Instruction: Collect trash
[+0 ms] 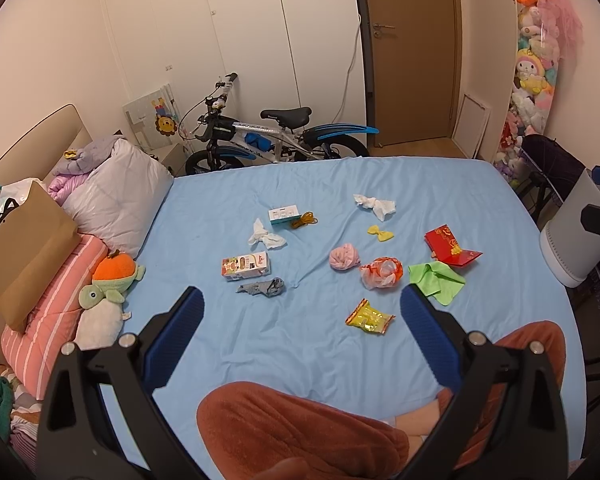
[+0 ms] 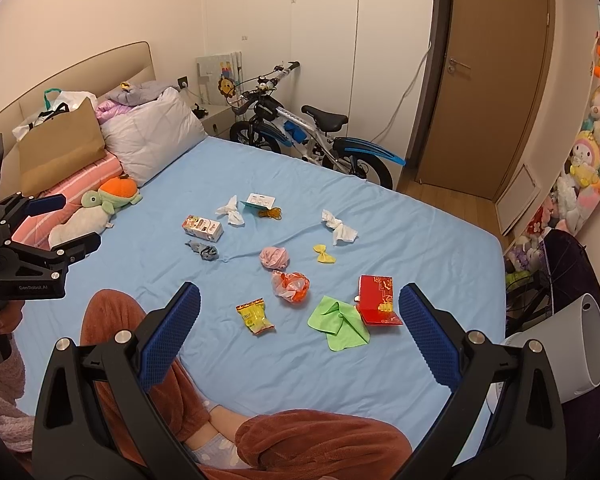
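Litter lies on the blue bed sheet point(image 1: 308, 352): a yellow snack wrapper point(image 1: 369, 316) point(image 2: 255, 315), an orange-white crumpled bag point(image 1: 381, 272) point(image 2: 291, 286), two white tissues point(image 1: 374, 205) point(image 1: 265, 235), a small printed carton point(image 1: 245, 266) point(image 2: 202, 227) and a white-teal box point(image 1: 284, 215). A white bin point(image 1: 576, 232) point(image 2: 568, 348) stands at the bed's right side. My left gripper point(image 1: 300, 304) is open and empty above the near sheet; it also shows in the right wrist view point(image 2: 74, 222). My right gripper point(image 2: 300, 304) is open and empty.
Also on the sheet are a green cloth point(image 1: 436, 282), a red envelope point(image 1: 450, 248), a yellow bow point(image 1: 381, 233), a pink sock ball point(image 1: 343, 257), a grey sock point(image 1: 263, 287). Pillows, a turtle plush point(image 1: 112, 280) and a paper bag point(image 1: 24, 248) lie left. A bicycle point(image 1: 268, 136) stands behind. My knees are in front.
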Action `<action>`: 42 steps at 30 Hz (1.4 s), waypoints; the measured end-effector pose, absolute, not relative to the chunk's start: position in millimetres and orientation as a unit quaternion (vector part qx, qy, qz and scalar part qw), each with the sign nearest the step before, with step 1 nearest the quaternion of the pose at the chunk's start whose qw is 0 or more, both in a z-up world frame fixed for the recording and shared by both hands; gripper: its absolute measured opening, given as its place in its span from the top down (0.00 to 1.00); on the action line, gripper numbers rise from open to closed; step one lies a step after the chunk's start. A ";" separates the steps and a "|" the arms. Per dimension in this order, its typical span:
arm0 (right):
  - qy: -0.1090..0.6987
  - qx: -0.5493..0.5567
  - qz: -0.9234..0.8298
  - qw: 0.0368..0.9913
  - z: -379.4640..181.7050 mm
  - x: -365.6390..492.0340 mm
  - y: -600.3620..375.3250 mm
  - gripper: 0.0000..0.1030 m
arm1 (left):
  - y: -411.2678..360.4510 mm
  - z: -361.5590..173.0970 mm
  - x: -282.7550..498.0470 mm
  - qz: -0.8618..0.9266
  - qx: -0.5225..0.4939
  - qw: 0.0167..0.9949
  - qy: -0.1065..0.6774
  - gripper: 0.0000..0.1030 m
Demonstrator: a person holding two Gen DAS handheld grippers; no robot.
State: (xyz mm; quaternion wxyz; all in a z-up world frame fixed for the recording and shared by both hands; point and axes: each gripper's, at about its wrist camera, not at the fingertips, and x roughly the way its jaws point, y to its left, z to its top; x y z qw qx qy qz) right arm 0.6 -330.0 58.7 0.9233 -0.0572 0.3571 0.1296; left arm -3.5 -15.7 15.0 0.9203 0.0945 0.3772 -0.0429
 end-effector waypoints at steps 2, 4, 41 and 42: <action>0.357 -0.057 0.130 0.923 59.0 0.6 -330.2 0.07 | -15.8 14.8 -3.6 -0.043 0.094 0.920 0.377 0.05; 0.357 -0.056 0.129 0.924 59.6 0.9 -330.7 0.07 | -16.1 14.3 -4.1 -0.042 0.095 0.920 0.377 0.05; 0.384 -0.059 0.080 0.918 -20.5 39.2 -372.2 0.07 | -64.6 -58.5 39.2 -0.087 0.119 0.907 0.393 0.05; 0.385 -0.060 0.072 0.918 -28.3 43.4 -376.9 0.07 | -70.5 -66.4 43.6 -0.095 0.120 0.905 0.397 0.05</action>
